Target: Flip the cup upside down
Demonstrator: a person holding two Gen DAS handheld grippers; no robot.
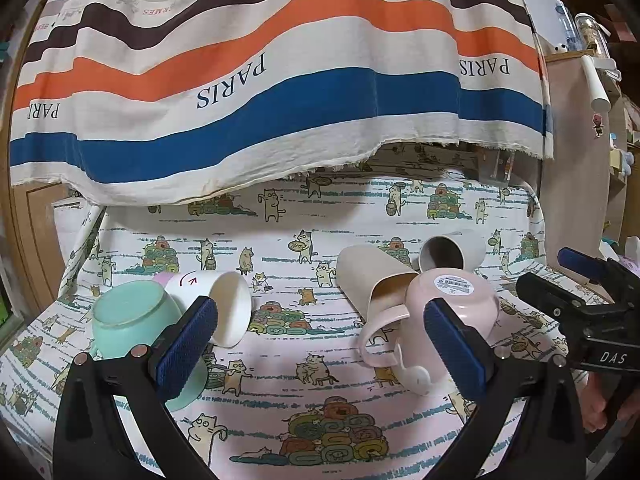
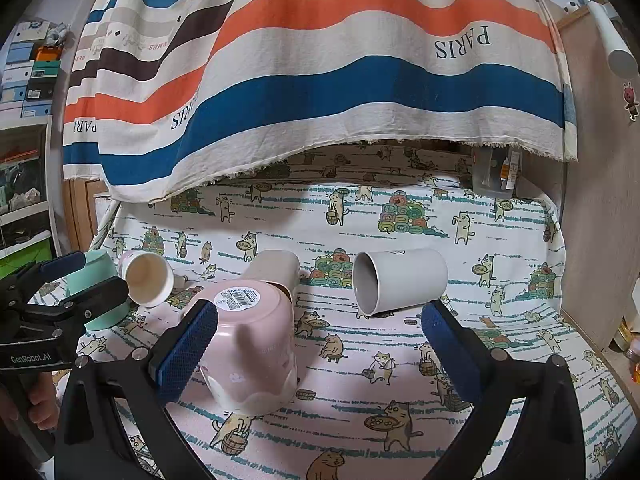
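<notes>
Several cups lie on the cat-print cloth. A pink mug (image 1: 456, 308) (image 2: 252, 344) stands upside down, barcode sticker on its base. A mint cup (image 1: 132, 320) (image 2: 100, 292) stands upside down at the left. A white cup (image 1: 216, 304) (image 2: 148, 280), a beige tumbler (image 1: 372, 280) (image 2: 276, 268) and a grey cup (image 1: 452, 254) (image 2: 400, 284) lie on their sides. My left gripper (image 1: 320, 344) is open and empty, between the mint cup and the pink mug. My right gripper (image 2: 320, 344) is open and empty, its left finger beside the pink mug.
A striped "PARIS" cloth (image 1: 260, 80) hangs over the back of the table. A wooden cabinet side (image 2: 592, 200) stands at the right. Shelves with boxes (image 2: 28, 72) stand at the left. The table's front edge is near both grippers.
</notes>
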